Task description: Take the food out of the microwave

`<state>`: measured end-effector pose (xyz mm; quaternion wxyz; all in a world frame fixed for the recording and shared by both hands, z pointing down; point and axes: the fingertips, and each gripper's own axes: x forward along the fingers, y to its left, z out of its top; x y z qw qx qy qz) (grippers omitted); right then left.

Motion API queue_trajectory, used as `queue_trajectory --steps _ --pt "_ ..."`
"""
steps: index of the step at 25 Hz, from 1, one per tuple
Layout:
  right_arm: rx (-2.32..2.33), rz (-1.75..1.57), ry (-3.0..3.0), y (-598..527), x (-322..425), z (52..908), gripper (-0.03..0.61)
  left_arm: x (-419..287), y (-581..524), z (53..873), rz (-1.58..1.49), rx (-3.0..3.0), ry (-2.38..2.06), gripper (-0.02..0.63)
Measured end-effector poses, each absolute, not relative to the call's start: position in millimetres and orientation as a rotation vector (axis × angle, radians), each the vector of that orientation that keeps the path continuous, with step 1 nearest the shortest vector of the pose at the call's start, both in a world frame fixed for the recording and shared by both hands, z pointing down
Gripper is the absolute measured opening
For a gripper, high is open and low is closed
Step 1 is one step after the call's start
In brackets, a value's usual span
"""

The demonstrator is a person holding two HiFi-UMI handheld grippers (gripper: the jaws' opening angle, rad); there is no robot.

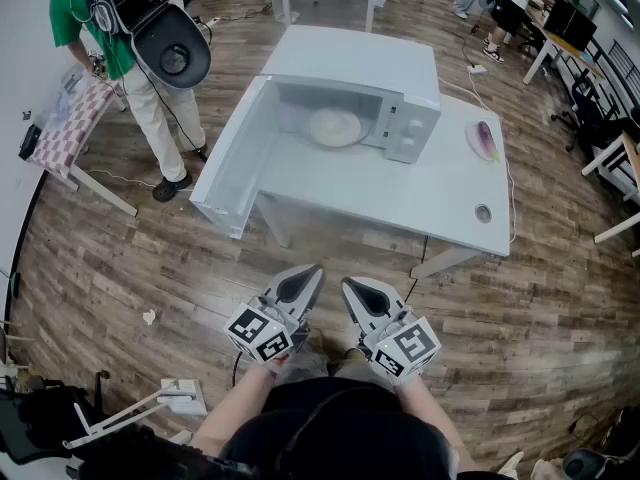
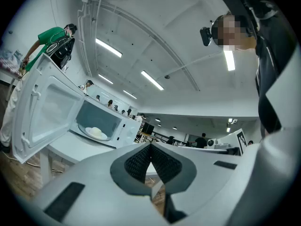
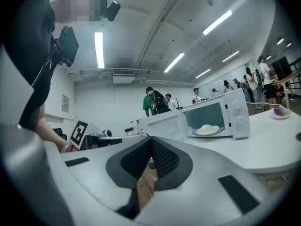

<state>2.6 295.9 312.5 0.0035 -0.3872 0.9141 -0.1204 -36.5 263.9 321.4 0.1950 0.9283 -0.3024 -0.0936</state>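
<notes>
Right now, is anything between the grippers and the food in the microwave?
Nothing visible. The white microwave's door stands open to the left, the pale food on its white plate sits exposed, and the white table before it is bare.

The left gripper (image 1: 309, 272) and right gripper (image 1: 352, 287) are light grey, tapering shells lined with dark ribbed pads (image 2: 139, 163). Each carries a white cube (image 1: 262, 336) printed with black square markers. The person wears a black top (image 1: 340, 436) and a black head-mounted camera (image 3: 112, 10).

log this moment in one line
microwave door: open | food: inside | left claw: shut, empty | right claw: shut, empty | both short of table
</notes>
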Motion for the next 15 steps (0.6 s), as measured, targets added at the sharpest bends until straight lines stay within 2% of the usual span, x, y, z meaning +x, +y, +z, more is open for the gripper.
queue_trajectory --steps 15 --pt "-1.298 -0.375 2.847 256.7 -31.4 323.1 0.018 -68.5 228.3 335.2 -0.216 2.627 -0.772 0.009"
